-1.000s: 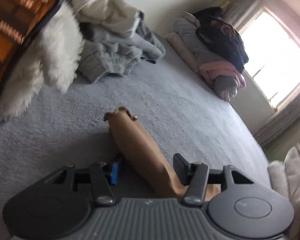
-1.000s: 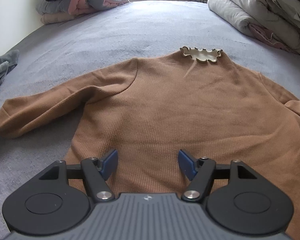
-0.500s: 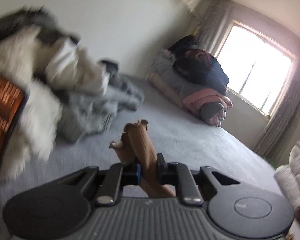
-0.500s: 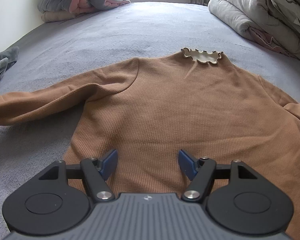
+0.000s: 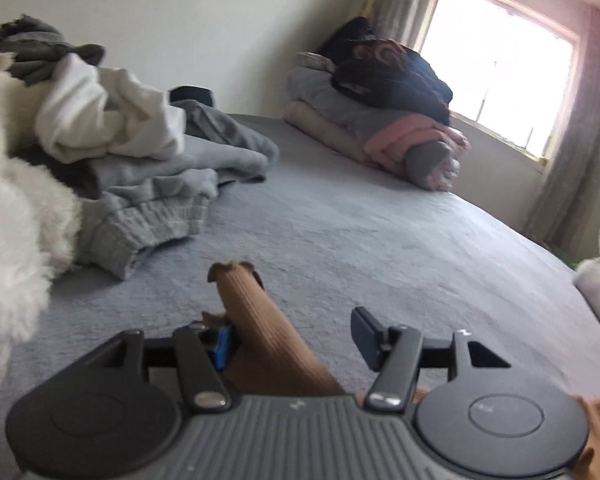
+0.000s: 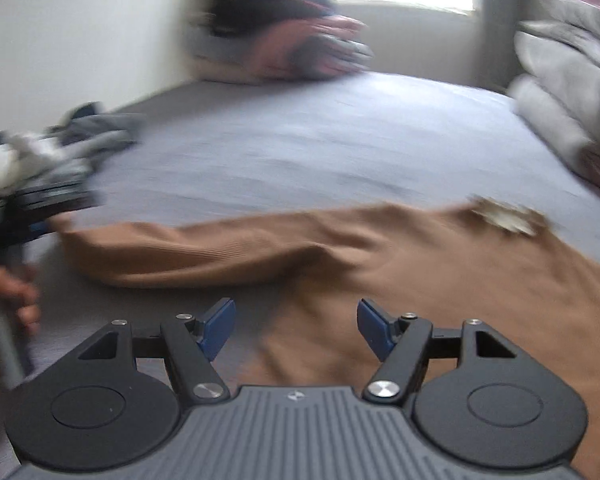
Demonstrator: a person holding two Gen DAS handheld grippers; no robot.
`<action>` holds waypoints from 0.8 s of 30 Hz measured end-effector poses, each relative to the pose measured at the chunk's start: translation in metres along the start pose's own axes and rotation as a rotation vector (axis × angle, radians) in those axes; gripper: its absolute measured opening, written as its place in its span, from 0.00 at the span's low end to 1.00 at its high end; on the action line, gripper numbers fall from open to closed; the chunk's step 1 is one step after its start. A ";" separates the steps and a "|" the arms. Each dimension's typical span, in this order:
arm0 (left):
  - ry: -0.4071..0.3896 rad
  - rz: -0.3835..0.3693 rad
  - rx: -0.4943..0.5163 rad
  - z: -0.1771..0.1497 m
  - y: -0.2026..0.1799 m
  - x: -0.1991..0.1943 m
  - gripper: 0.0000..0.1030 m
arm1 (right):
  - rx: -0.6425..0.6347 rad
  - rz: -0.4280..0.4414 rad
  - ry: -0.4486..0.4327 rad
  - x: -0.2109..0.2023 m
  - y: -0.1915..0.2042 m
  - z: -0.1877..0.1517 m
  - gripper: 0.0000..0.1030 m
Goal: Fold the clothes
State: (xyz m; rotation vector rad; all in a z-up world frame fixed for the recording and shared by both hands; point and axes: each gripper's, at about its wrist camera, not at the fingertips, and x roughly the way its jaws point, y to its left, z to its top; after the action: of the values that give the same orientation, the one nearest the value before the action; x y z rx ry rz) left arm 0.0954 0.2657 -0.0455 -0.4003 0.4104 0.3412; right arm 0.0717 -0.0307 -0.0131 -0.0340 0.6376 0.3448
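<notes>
A tan ribbed-knit sweater [image 6: 440,280] lay flat on a grey bedspread [image 6: 340,140], its front up and its cream ruffled collar [image 6: 508,216] pointing toward the far window. One long sleeve [image 6: 188,252] stretched sideways to the left, so the sleeve's long axis ran across the bed, roughly square to the line from hem to collar.

The left gripper [image 5: 292,332] had its jaws wide apart. The sleeve cuff [image 5: 236,276] rose between them, resting against the blue pad of the left-hand finger [image 5: 222,344] and well clear of the other, so nothing was clamped. The right gripper [image 6: 296,328] hovered over the lower body of the sweater, jaws equally wide and holding nothing. The right wrist view was blurred by motion. A bare hand [image 6: 4,308] showed at its left edge, gripping a handle.

The knit looked soft, light and limp. It would likely sag and bunch when lifted, and stretch if pulled hard. It was not slippery or fragile. Good places to pinch seemed to be the cuff, the shoulder seam and the hem corners, where the fabric is doubled.

A heap of unfolded grey and white clothes [image 5: 132,160] sat to the left, a folded stack [image 5: 380,120] lay by the window, and rolled bedding [image 6: 572,92] lay to the right.
</notes>
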 end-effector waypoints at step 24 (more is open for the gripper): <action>0.005 -0.130 0.091 -0.041 0.008 -0.049 0.81 | 0.023 0.198 -0.049 0.104 0.003 0.057 0.63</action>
State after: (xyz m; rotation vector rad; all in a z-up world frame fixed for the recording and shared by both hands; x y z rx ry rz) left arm 0.0365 0.2428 -0.0606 -0.3374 0.4013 0.1943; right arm 0.1814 0.0119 -0.0277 0.0602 0.5978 0.5279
